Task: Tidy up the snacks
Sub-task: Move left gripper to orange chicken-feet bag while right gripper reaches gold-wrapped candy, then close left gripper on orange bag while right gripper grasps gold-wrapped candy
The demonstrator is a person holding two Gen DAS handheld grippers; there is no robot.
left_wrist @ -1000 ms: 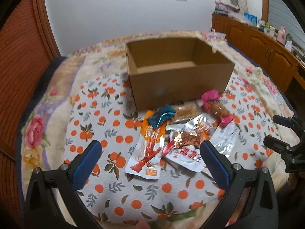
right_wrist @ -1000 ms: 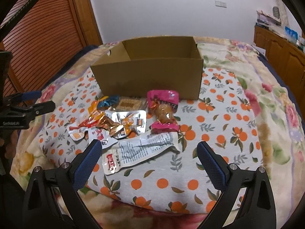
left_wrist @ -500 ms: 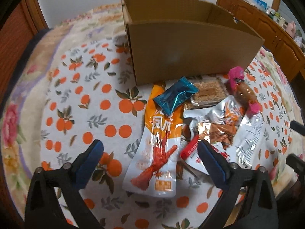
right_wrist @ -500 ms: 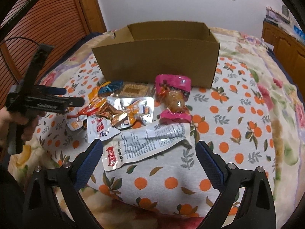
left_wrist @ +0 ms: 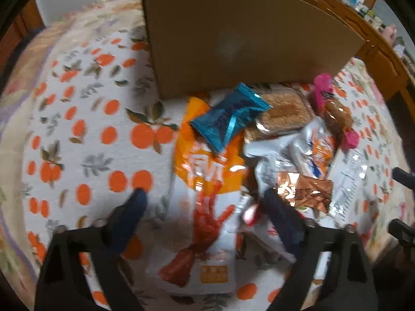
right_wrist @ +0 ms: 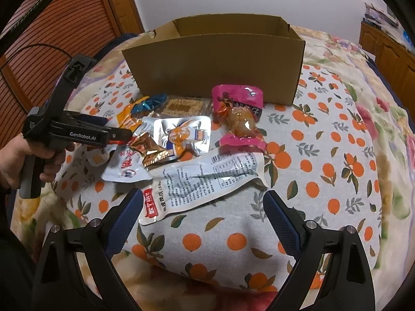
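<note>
Reaching for: orange chicken-foot packet (left_wrist: pixel 205 207), lying flat between the left gripper's (left_wrist: pixel 203 202) closing jaws, pads not yet pressing it.
Snack pile: just ahead of that gripper a blue wrapper (left_wrist: pixel 229 119) rests on the packet's far end; a copper foil pack (left_wrist: pixel 304 190) and silver pouches sit beside the right-hand finger.
Cardboard box (right_wrist: pixel 215 59): open-topped, beyond the pile, seemingly empty from the right wrist view.
Step in hand: by the look of it, the first pick, with every snack outside the box.
Next move: likely needs the jaws to close on the packet's edges alone, then a lift clear of the blue wrapper and over the box's near wall; the slick film could slip.
Left hand (right_wrist: pixel 15 160): wrapped round the handle at the pile's left side, tool tipped steeply toward the bedspread (right_wrist: pixel 324 155).
Right gripper (right_wrist: pixel 203 204): spread wide, empty, poised above the long white pouch (right_wrist: pixel 205 178), which lies just ahead of its fingertips.
</note>
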